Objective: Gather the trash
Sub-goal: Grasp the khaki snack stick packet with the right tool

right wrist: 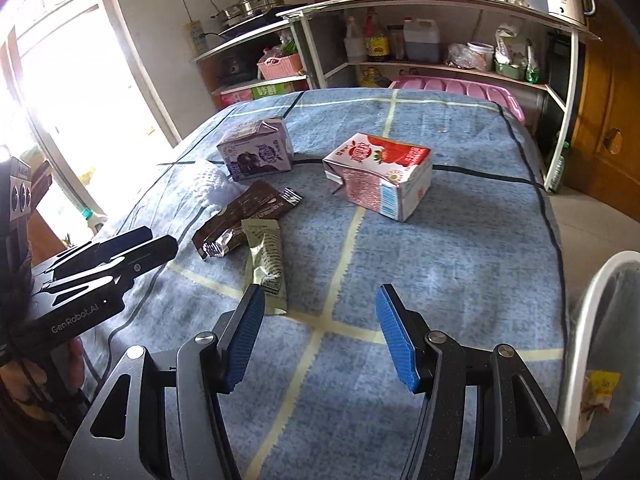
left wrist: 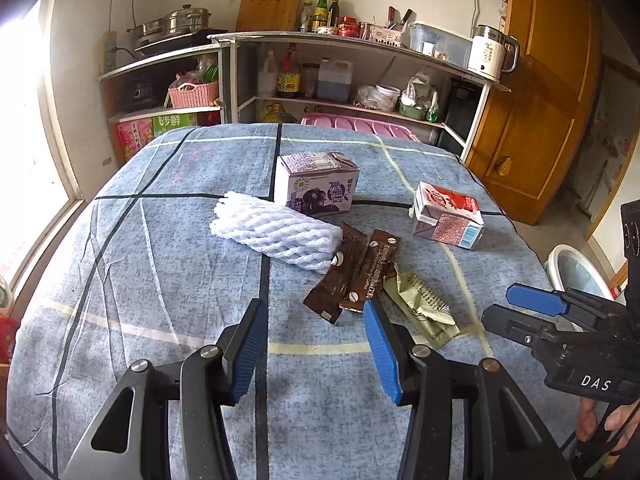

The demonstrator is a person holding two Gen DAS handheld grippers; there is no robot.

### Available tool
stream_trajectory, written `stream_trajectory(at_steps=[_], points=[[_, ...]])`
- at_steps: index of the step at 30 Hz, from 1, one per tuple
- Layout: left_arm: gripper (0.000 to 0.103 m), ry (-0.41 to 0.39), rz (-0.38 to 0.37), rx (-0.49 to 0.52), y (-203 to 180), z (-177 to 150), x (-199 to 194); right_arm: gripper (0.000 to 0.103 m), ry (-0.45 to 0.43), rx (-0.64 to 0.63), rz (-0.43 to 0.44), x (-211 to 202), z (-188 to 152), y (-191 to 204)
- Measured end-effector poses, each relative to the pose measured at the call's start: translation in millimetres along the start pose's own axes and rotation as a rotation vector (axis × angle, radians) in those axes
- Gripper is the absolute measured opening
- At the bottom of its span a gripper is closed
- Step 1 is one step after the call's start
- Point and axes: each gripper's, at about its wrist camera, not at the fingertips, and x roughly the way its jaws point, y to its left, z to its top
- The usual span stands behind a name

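1. A small kitchen: metal shelves [left wrist: 360,52] with bottles and pots at the back, a wooden door [left wrist: 552,80] at 2 o'clock, and a worktop [left wrist: 160,280] under a blue checked cloth where the litter lies.
2. Nearest, the left tool [left wrist: 316,344] hovers over the cloth, pads apart and empty; the right tool [right wrist: 320,332] hovers likewise, spread wide, with nothing between its pads.
3. A white bin [right wrist: 592,320] stands off the worktop's edge at 3 o'clock from the right tool, probably placed there for short drops.
4. Just ahead, a green wrapper [right wrist: 266,260] lies flat, long axis running toward 12.
5. Touching it, brown sachets [left wrist: 352,276] angle toward 1 o'clock.
6. Beyond, a white foam net [left wrist: 280,232] lies across, 10 to 4.
7. Farther, the purple carton [left wrist: 316,184] stands upright; the red carton [left wrist: 448,216] lies toppled at 2 o'clock.
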Motion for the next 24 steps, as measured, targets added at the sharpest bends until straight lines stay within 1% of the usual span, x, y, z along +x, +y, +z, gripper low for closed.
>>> stream_trajectory(at_steps=[2,4,7,8,9,10,13,16,18,19,24], points=[[0.050,0.001,-0.010,-0.018,5,1,4,0.059,0.006,-0.015,0.007,7,3,4],[0.050,0.007,-0.007,-0.016,7,3,9,0.059,0.021,-0.027,0.021,15,7,9],[0.050,0.017,-0.028,-0.010,7,5,13,0.059,0.034,-0.062,0.026,24,10,18],[0.050,0.018,-0.033,-0.012,7,6,14,0.056,0.036,-0.068,0.026,27,10,20],[0.050,0.021,-0.040,-0.014,8,6,15,0.050,0.038,-0.074,0.026,30,11,21],[0.050,0.022,-0.044,-0.019,8,7,16,0.047,0.042,-0.077,0.027,31,11,21],[0.050,0.022,-0.044,-0.017,9,9,18,0.043,0.062,-0.087,0.045,38,12,24],[0.050,0.030,-0.050,-0.012,9,10,22,0.038,0.070,-0.106,0.035,44,12,27],[0.050,0.029,-0.049,-0.008,8,12,24,0.028,0.066,-0.100,0.032,45,13,26],[0.050,0.032,-0.052,-0.007,7,13,26,0.026,0.067,-0.097,0.038,45,13,26],[0.050,0.041,-0.049,0.011,4,15,33,0.021,0.071,-0.110,0.028,45,12,26]])
